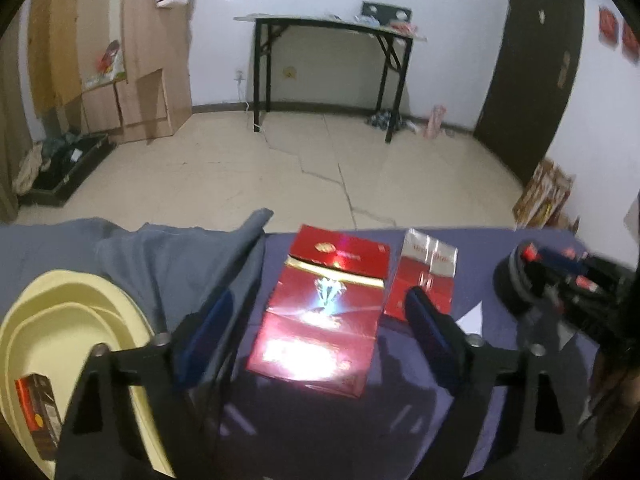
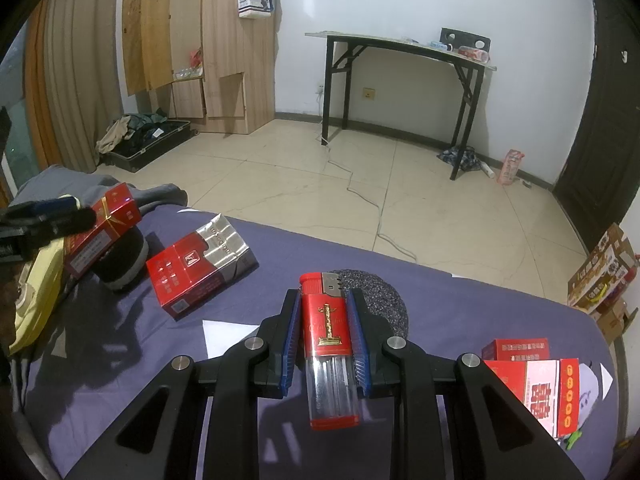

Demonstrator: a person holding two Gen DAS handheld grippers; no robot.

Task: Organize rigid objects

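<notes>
From the left wrist, the left gripper (image 1: 320, 320) stands open over a glossy red pack (image 1: 320, 312) lying flat on the purple bed cover (image 1: 320, 420), its pads clear of the pack on either side. A red and silver pack (image 1: 424, 280) lies just right of it. At the near left a yellow tray (image 1: 60, 312) already holds one small dark box (image 1: 38, 412), so sorting looks barely begun.

From the right wrist, the right gripper (image 2: 325, 336) is clamped on a red lighter (image 2: 326, 344), held above the bed cover and not yet put away. A red and silver pack (image 2: 200, 276) lies to the far left, and two red boxes (image 2: 532, 380) sit near right; all appear left to gather.
</notes>
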